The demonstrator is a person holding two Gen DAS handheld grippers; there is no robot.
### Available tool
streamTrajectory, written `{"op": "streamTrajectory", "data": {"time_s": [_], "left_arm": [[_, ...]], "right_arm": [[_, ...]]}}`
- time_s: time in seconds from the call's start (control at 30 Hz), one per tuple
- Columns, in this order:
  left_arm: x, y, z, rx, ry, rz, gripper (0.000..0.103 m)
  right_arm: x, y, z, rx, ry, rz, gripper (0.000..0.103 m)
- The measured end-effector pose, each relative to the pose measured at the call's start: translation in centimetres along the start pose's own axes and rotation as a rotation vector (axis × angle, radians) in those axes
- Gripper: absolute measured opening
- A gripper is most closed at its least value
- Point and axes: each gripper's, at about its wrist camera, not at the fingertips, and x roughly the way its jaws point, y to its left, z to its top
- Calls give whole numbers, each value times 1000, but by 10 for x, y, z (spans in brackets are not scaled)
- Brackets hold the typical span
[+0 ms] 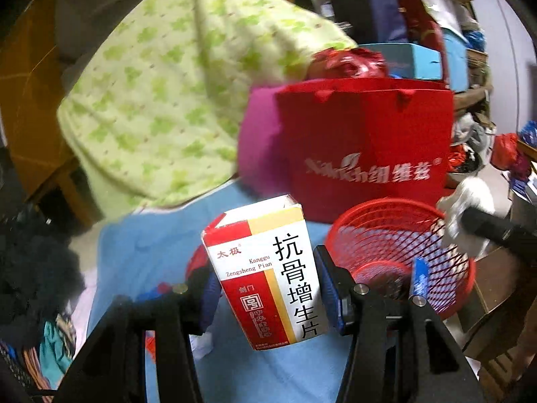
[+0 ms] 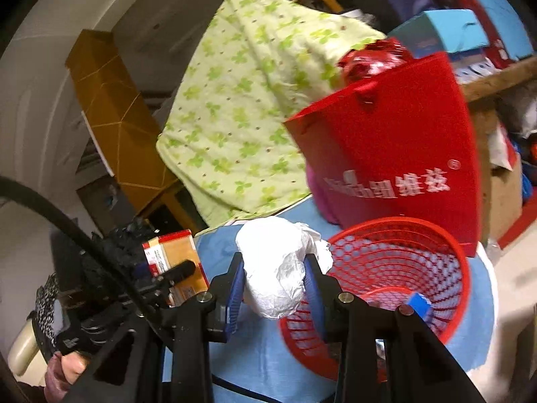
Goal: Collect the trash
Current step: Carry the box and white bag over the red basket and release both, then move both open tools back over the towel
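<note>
Two grippers, both loaded. My left gripper pinches a red-and-white medicine box between its blue pads, box upright and a bit tilted, held above the blue cloth. My right gripper is clamped on a crumpled white tissue wad, pads pressing into both sides of it. The red mesh basket sits on the blue cloth just right of the tissue, its rim near my right finger; from the left wrist view the same basket is just right of the box. One small blue item lies inside the basket near the bottom, can't tell what it is. In the left view the tissue shows at the basket's far right rim with the black tip of my other gripper. In the right view the box shows at left, held in the other gripper. Behind the basket stands a red paper bag with white lettering, and a green clover-print blanket drapes behind that on the left.
</note>
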Motion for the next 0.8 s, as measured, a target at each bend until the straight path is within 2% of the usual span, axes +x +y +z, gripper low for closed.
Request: {"op": "streamTrajectory", "data": {"time_s": [0.13,0.27,0.33,0.4,0.43,0.53,0.67,0.8], "left_arm": [[7,-24,14,16,-7,-53,55],[23,-39,20,-10,11,-158,57],[36,-41,20,-34,35,-216,60],[45,-42,16,-54,49,-278,72],[49,-41,13,-59,54,-289,75],[50,-38,6,-54,56,-284,75],[40,-24,0,-58,50,-221,76],[24,-4,-7,-46,28,-89,76]], "right_arm": [[-9,-28,0,64,-16,-17,39],[-8,-48,-1,109,-12,-29,39],[-4,-62,-4,152,3,-24,47],[-1,-72,-6,185,4,-16,60],[0,-74,-8,195,4,-14,64],[0,-76,-8,201,-8,-20,64],[-8,-60,-4,143,-45,-4,64],[-7,-33,-1,80,-49,25,64]]}}
